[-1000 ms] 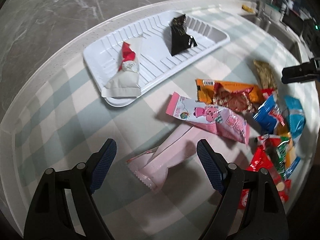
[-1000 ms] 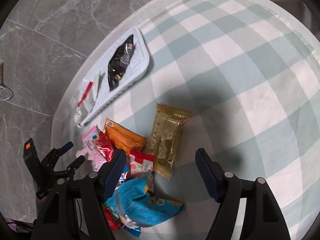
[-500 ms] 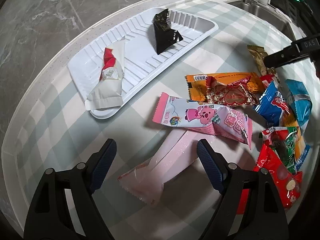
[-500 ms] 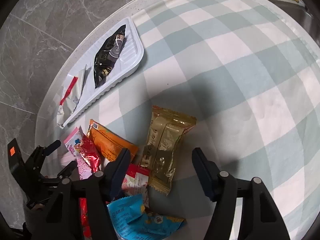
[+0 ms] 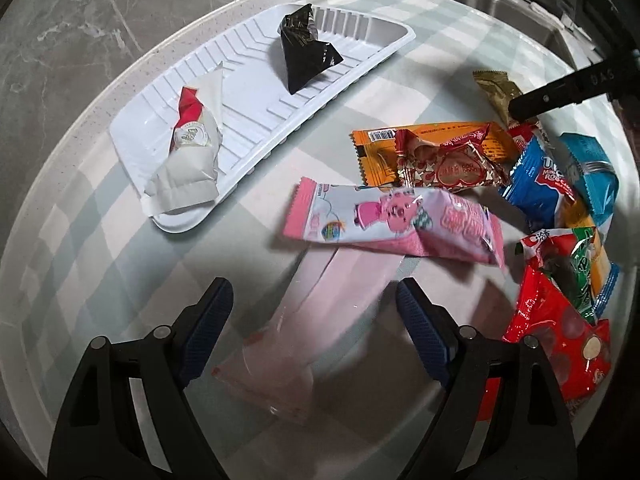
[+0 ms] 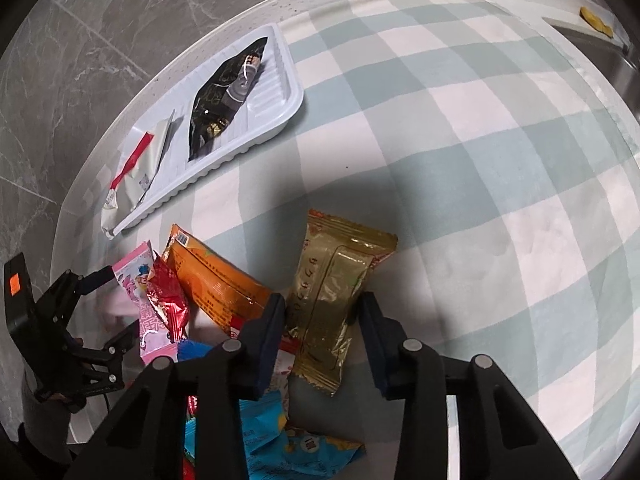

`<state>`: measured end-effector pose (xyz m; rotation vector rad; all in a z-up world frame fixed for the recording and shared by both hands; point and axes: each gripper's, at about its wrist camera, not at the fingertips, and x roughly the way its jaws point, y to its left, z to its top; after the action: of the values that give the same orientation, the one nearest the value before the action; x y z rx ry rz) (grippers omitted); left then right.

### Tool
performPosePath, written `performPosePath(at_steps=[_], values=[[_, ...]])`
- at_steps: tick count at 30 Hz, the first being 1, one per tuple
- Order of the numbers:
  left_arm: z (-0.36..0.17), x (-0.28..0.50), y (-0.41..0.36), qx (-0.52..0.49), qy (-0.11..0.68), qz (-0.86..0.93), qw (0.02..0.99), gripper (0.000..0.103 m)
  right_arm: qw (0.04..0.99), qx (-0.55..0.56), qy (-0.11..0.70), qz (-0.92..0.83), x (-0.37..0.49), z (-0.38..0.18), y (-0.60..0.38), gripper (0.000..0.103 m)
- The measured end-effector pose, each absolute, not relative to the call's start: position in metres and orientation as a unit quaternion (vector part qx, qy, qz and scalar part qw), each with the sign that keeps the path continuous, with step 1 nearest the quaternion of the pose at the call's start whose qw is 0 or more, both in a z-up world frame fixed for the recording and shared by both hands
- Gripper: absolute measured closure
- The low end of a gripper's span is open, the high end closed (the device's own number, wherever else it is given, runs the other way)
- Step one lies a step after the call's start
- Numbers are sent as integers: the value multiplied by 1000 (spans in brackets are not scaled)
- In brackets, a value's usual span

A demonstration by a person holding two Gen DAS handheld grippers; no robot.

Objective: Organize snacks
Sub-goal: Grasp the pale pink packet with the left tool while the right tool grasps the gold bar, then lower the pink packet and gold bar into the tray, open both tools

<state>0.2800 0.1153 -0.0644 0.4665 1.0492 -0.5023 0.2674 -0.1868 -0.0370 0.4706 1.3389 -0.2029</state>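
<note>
Right hand-held gripper [image 6: 322, 322] (pointing steeply down) closing around gold packet [image 6: 334, 292].

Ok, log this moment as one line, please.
right claw: just been closing, pads on gold snack packet | left claw: open above pale pink packet | white tray: two packets

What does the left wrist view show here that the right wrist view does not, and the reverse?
Left wrist only: a pale pink translucent packet lying between the open left gripper fingers, untouched, and a red foil bag.

Right wrist only: the right gripper, whose jaws have just been closing, pressing both sides of the gold foil snack packet.

Both: the white ribbed plastic tray with a black packet and a white-and-red one, plus the orange packet.
</note>
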Motion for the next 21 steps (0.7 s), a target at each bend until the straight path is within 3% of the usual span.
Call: performPosePath(at_steps=[2, 4, 7, 12, 21], values=[[-65, 282, 117, 209, 495, -242, 808, 23, 755, 215, 613, -91, 267, -37, -186, 68], [-64, 282, 119, 188, 502, -264, 801, 47, 756, 214, 612, -87, 267, -37, -186, 68], [-62, 281, 118, 183, 500, -271, 802, 67, 756, 223, 610, -80, 266, -38, -189, 69], [-59, 279, 120, 174, 504, -267, 802, 76, 756, 246, 602, -67, 263, -35, -195, 72], [-47, 268, 143, 121, 511, -266, 808, 76, 760, 284, 582, -52, 257, -23, -205, 75]])
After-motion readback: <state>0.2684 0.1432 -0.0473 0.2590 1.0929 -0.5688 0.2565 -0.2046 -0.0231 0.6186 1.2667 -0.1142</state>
